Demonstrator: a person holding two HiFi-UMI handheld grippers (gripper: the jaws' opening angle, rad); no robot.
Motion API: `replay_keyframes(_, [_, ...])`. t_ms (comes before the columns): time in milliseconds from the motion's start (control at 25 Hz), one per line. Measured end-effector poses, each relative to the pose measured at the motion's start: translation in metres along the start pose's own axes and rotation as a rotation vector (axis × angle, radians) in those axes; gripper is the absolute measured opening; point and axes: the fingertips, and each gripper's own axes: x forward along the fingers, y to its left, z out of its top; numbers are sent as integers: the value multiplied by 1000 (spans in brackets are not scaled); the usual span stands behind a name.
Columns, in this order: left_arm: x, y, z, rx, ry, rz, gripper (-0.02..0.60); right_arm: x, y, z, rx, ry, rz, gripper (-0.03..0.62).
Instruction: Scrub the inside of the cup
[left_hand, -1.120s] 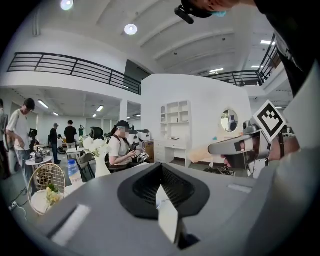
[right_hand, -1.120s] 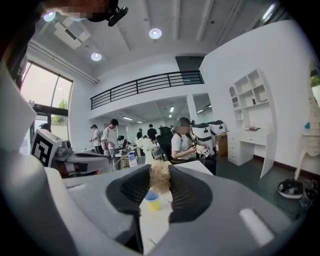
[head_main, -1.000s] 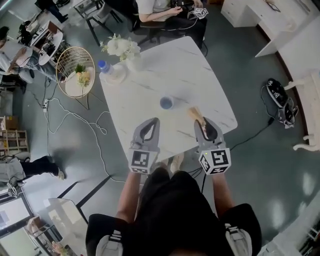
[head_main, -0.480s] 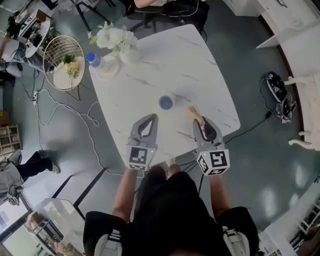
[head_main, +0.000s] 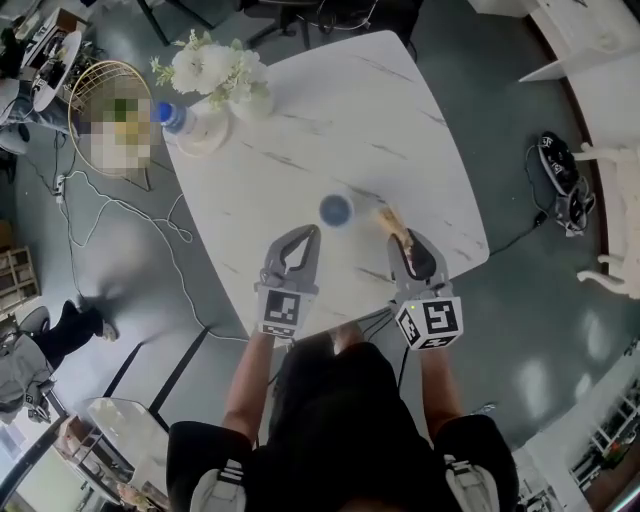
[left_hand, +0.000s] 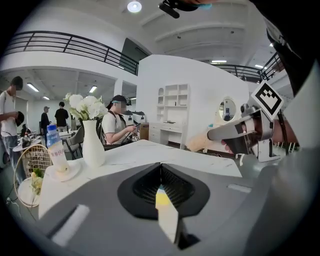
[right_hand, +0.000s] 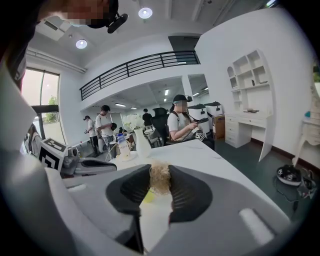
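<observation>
A small cup (head_main: 335, 210) with a blue inside stands upright on the white marble table (head_main: 340, 110), near its front edge. My left gripper (head_main: 311, 233) is just short of the cup on its near left side, jaws shut with nothing between them (left_hand: 161, 169). My right gripper (head_main: 402, 240) hovers to the cup's right, shut on a tan fibrous scrubber (head_main: 391, 224) that sticks out past the jaw tips toward the cup. The scrubber (right_hand: 159, 177) is pinched between the dark pads. Neither gripper view shows the cup.
A white vase of flowers (head_main: 235, 85) and a blue-capped water bottle (head_main: 185, 125) on a saucer stand at the table's far left. A wire side table (head_main: 100, 100), floor cables (head_main: 150, 225) and a seated person (right_hand: 181, 122) lie beyond the table.
Both grippers have come down a little toward the table's near edge, the right one still holding the scrubber. The head view has shifted, so the table sits higher in the picture.
</observation>
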Motion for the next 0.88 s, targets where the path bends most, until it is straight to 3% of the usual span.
replay_keyframes(160, [11, 0, -13, -18, 15, -25, 42, 10, -5, -8, 8, 20, -4, 107])
replay_keyframes(320, [22, -4, -29, -34, 52, -79, 191, 18, -7, -17, 17, 43, -5, 107])
replay_keyframes(520, [34, -8, -44, -19, 99, -98, 233, 26, -14, -21, 25, 55, -9, 107])
replay_keyframes(880, [53, -13, -61, -17, 139, -143, 379, 38, -25, -30, 39, 80, -18, 107])
